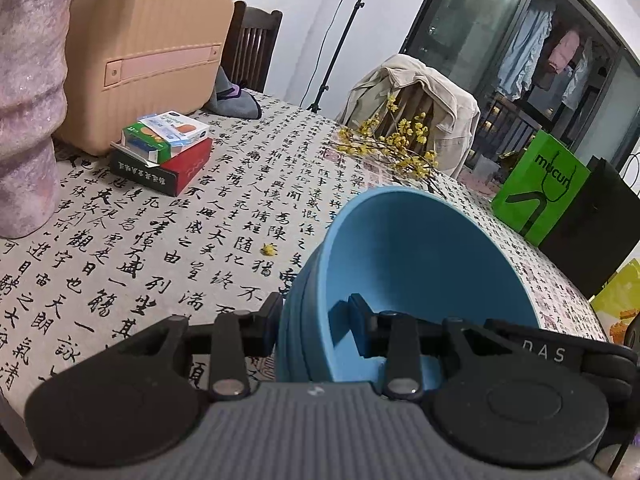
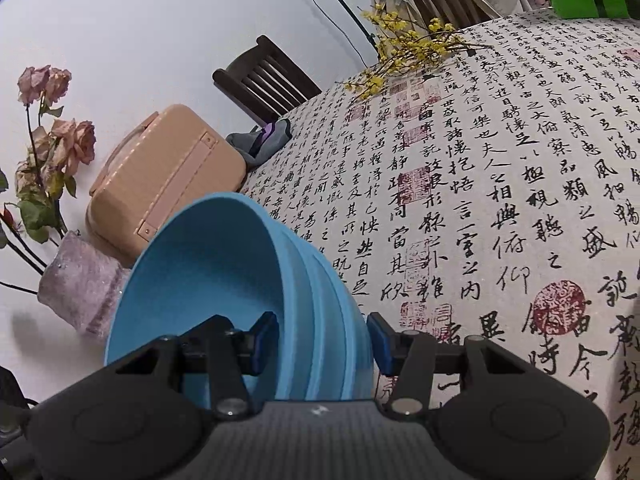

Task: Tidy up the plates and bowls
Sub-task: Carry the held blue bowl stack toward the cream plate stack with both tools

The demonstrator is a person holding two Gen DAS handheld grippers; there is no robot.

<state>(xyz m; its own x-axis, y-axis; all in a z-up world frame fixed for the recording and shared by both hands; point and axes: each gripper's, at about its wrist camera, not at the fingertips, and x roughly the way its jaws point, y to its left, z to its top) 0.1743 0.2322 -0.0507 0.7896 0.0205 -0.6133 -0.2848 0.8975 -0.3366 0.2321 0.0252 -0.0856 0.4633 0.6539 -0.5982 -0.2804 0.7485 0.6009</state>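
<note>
We have the blue bowls (image 1: 420,256) nested in one stack, so gathering looks done; setting the stack down remains, and no plates show. The stack is off the table (image 1: 224,200), tipped. Left tongs (image 1: 316,320) clamp its rim on one side, right tongs (image 2: 322,338) clamp the stacked rims on the other, one pad inside, one outside. Both tongs point downward over the cloth.

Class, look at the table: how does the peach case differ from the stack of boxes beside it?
The peach case is one large, plain, ribbed piece with a pink strap; the stack of boxes is several small printed cartons. The case stands tall on its edge; the boxes lie flat, piled. Both rest on the printed tablecloth, close together.
</note>
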